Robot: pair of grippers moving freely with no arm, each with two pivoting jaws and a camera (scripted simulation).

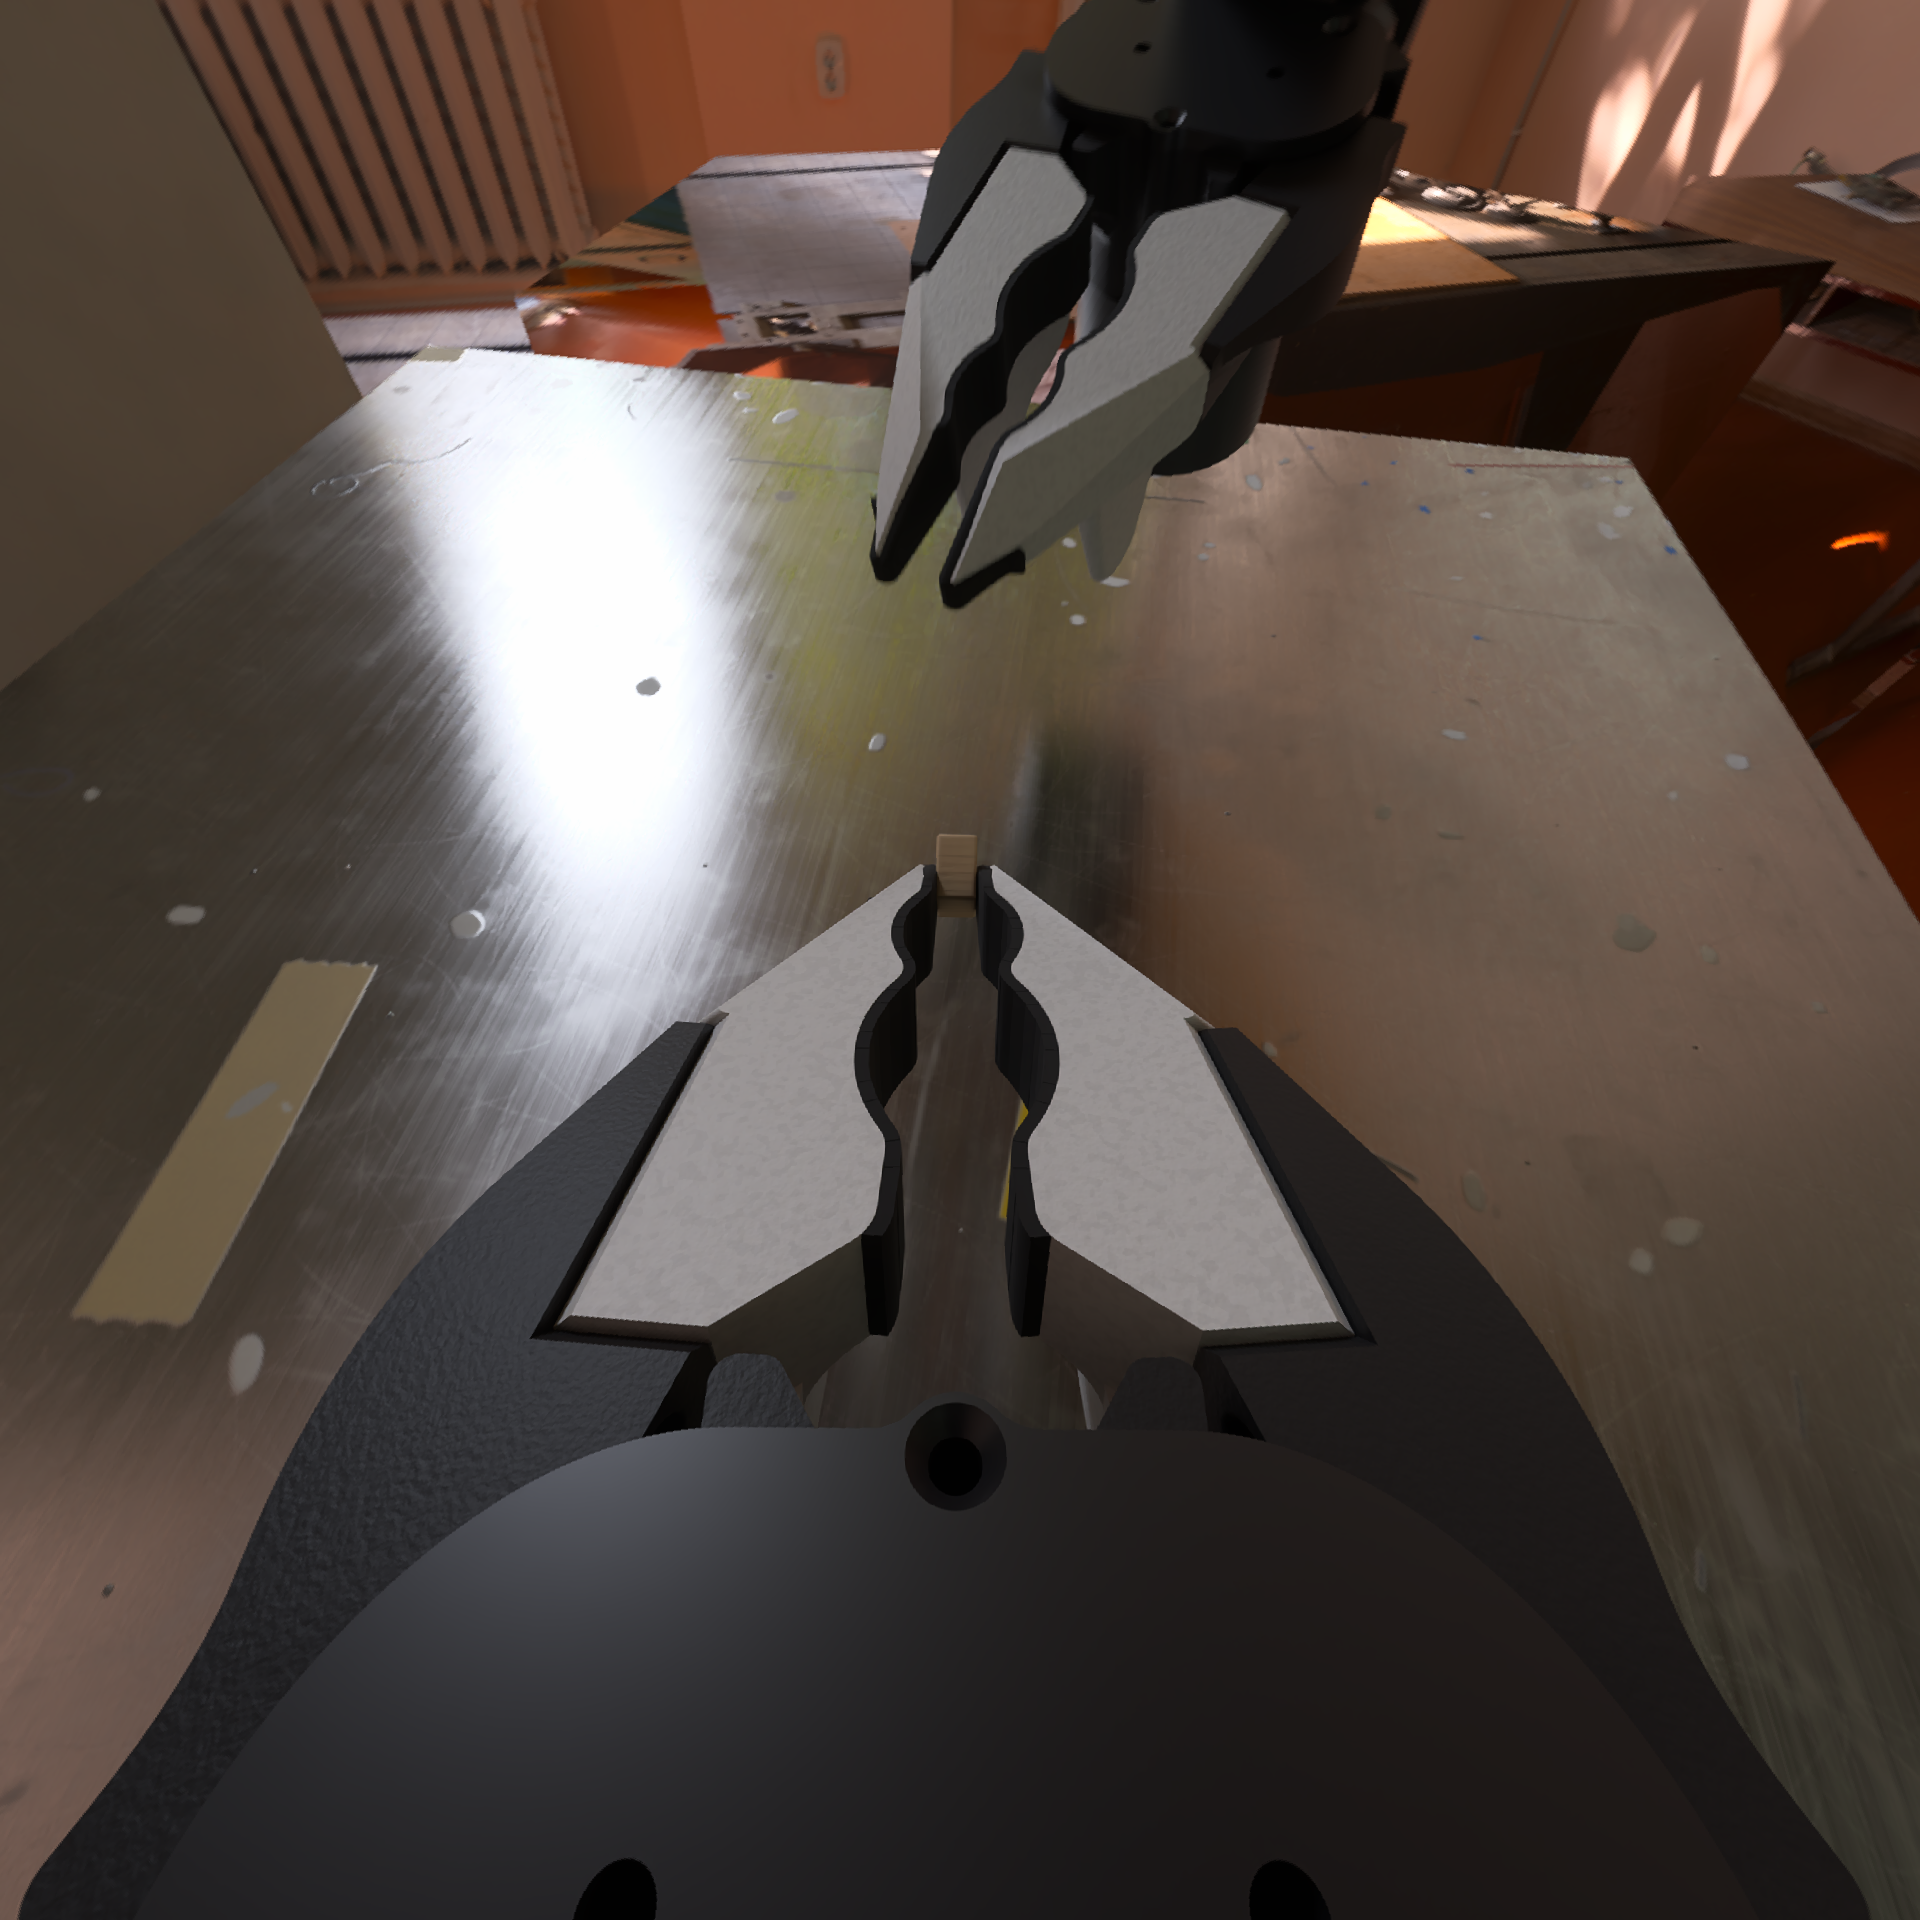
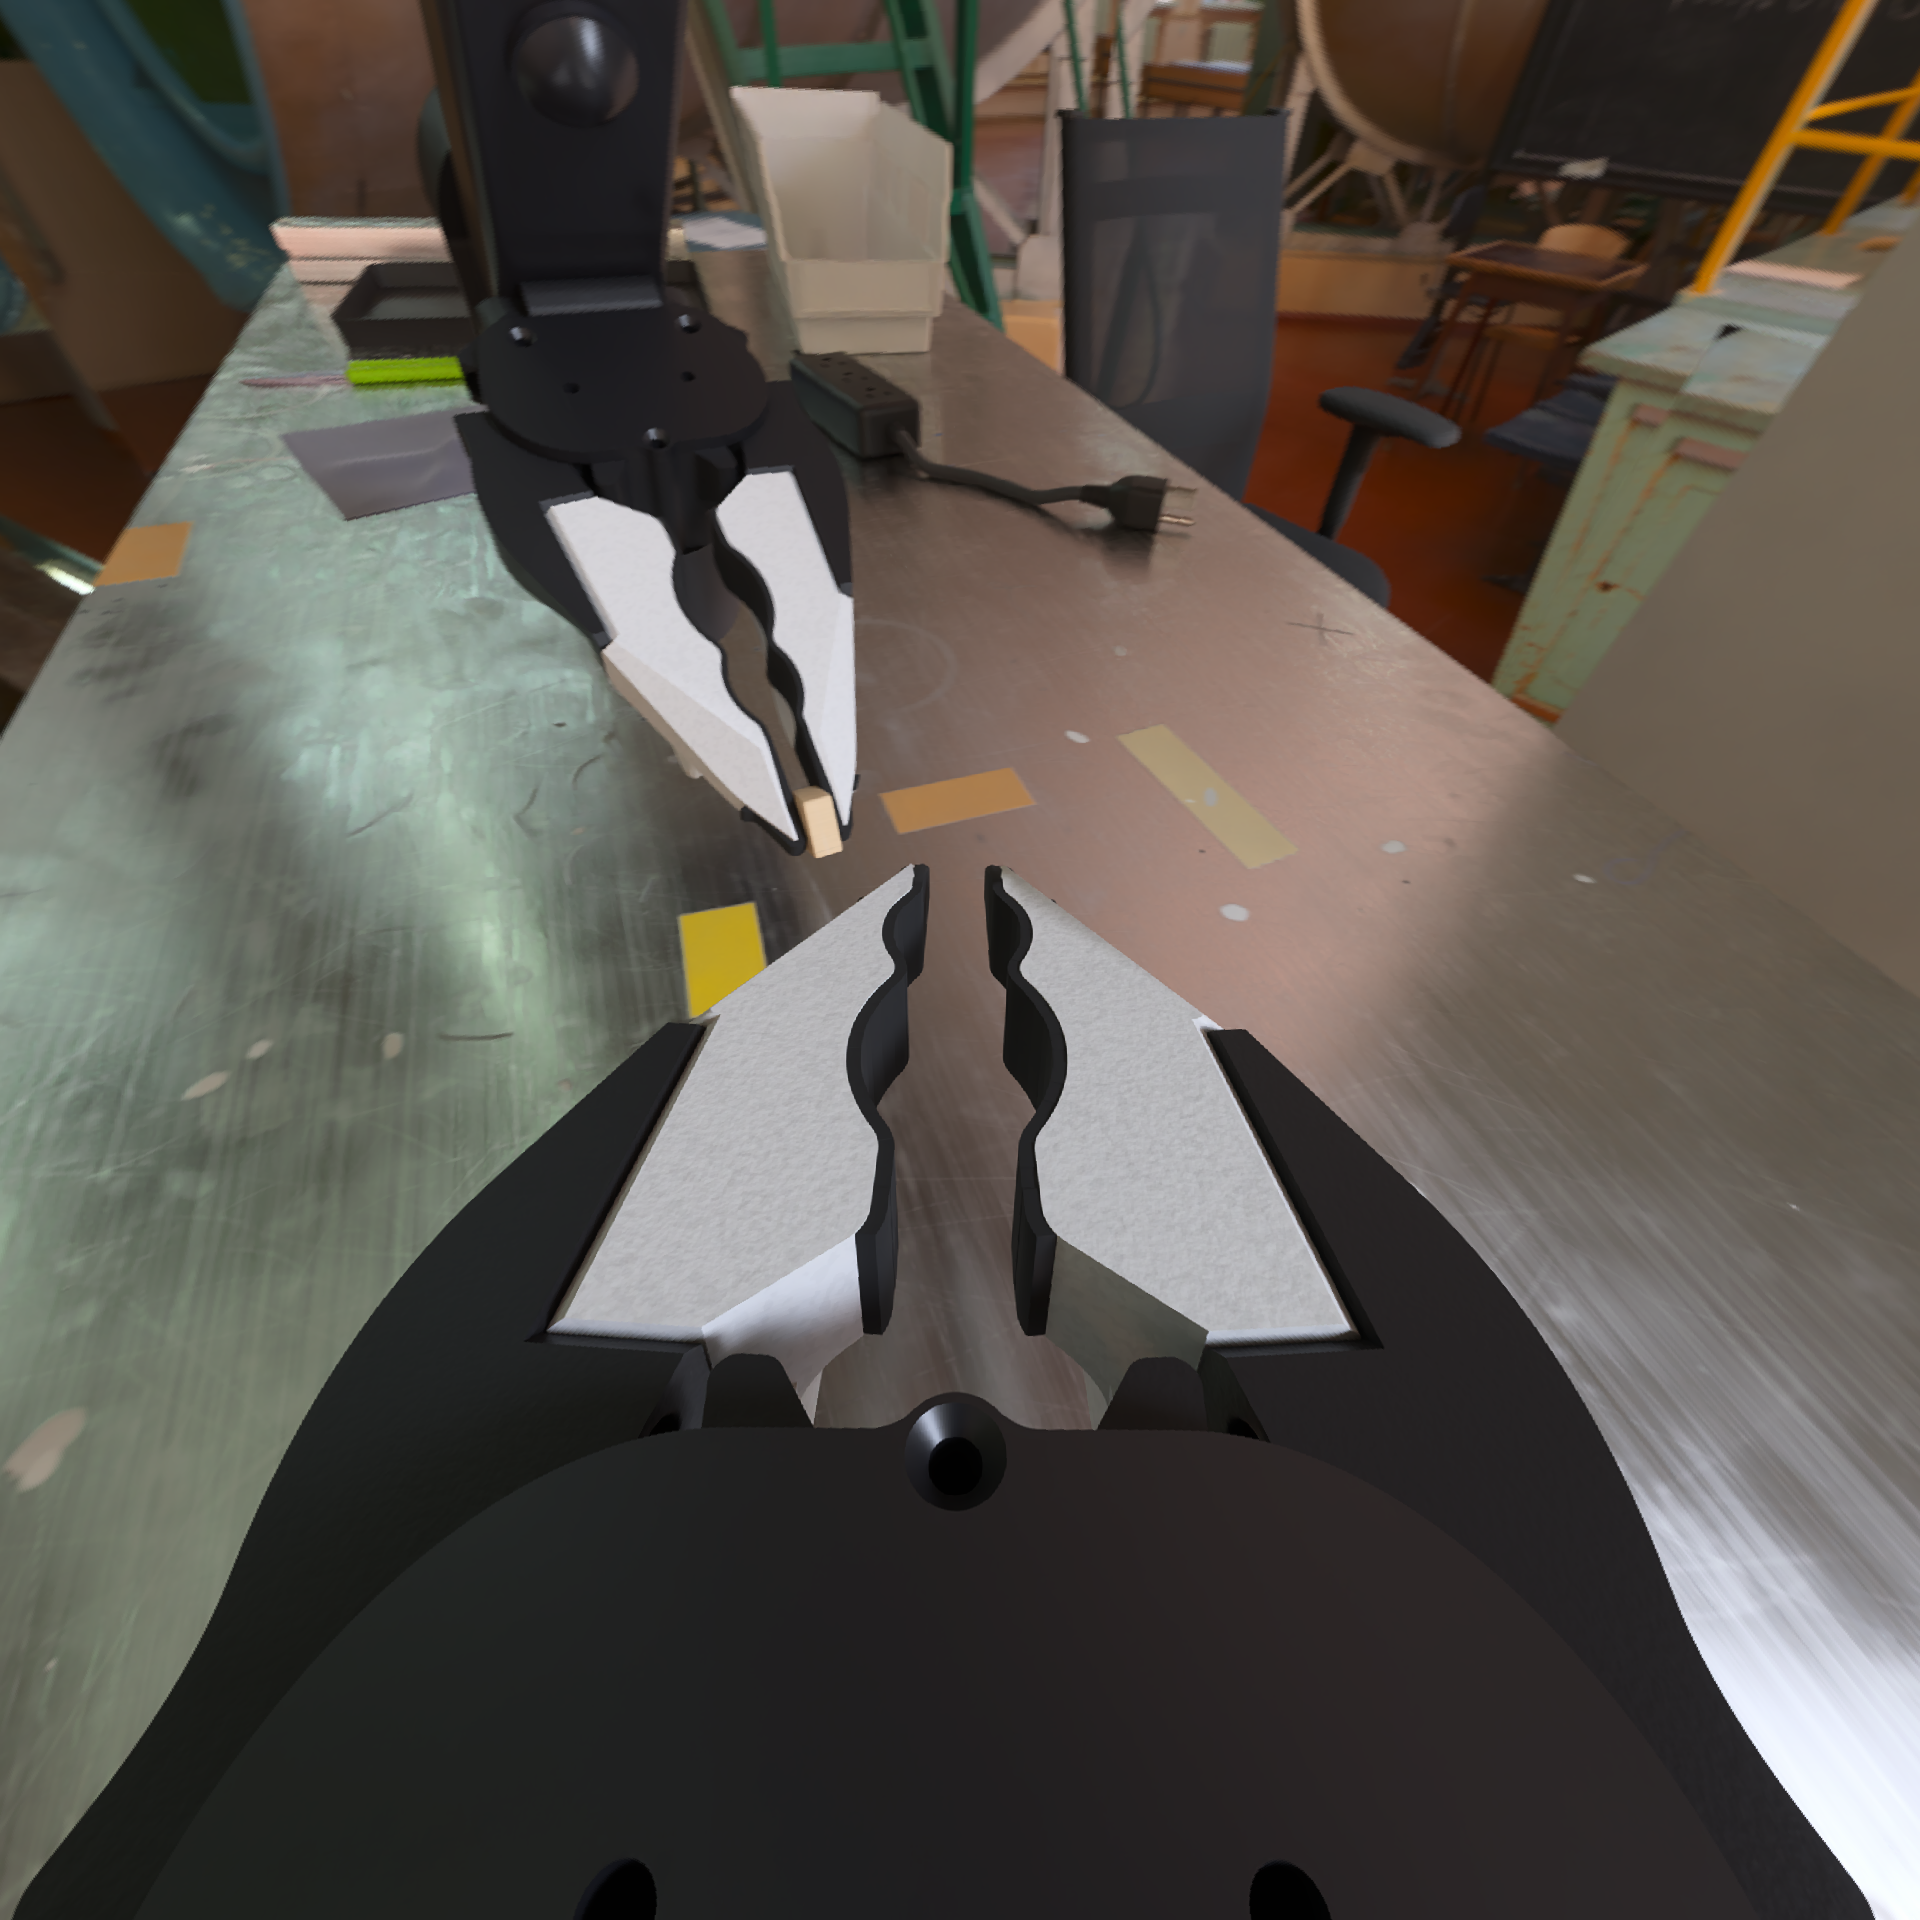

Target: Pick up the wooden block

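Observation:
A small pale wooden block (image 1: 956, 860) sits between the fingertips of my left gripper (image 1: 956, 885), which is shut on it low over the metal table (image 1: 520, 748). In the right wrist view the same block (image 2: 821, 823) sticks out of the left gripper's tips (image 2: 812, 821). I cannot tell whether the block touches the table. My right gripper (image 2: 956, 881) is open by a narrow gap and empty, with its tips just short of the block. It also shows in the left wrist view (image 1: 940, 577), hanging above the table and pointing down towards me.
Tape strips lie on the table: tan (image 1: 223, 1143), orange (image 2: 956, 800), yellow (image 2: 722, 951). A black power strip with cord (image 2: 857, 400), a white bin (image 2: 862, 208), a black tray (image 2: 395, 301) and a green object (image 2: 405, 371) are at the far end. An office chair (image 2: 1174, 312) stands beside the table.

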